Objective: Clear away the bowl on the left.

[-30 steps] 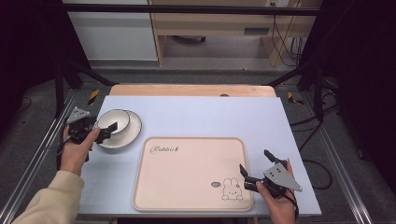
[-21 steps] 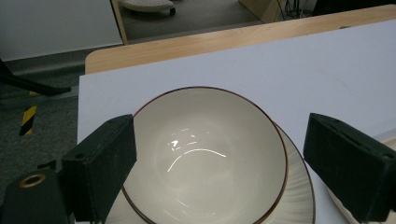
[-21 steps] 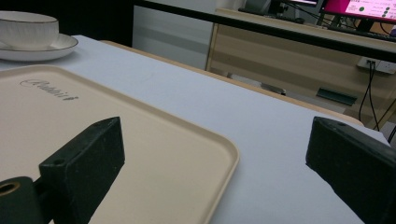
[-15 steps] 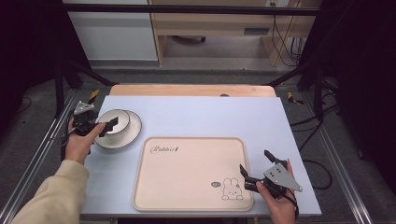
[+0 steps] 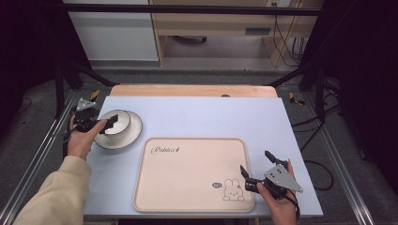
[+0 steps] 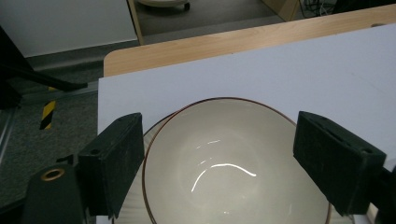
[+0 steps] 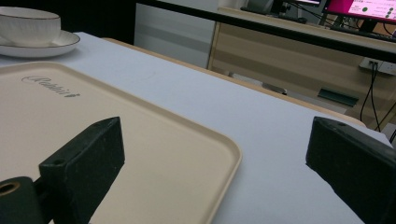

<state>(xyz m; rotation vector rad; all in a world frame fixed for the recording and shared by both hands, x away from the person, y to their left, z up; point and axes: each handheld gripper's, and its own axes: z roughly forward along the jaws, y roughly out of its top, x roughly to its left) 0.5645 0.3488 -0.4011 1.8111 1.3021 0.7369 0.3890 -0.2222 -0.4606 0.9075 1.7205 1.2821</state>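
A bowl is sitting on a plate at the table's left side. A tray is lying to their right, nearer the front edge. The left gripper is hovering over the bowl; the right gripper is straddling the tray's right rim.

Left forearm, in a cream sleeve, enters from the lower left and reaches forward; the left hand grips the left tongs, held level with jaws spread wide apart. In the left gripper view both black jaws stand well separated at the frame's sides. The right hand holds the right tongs low at the near right, jaws likewise wide apart, grey three-cornered plate uppermost.
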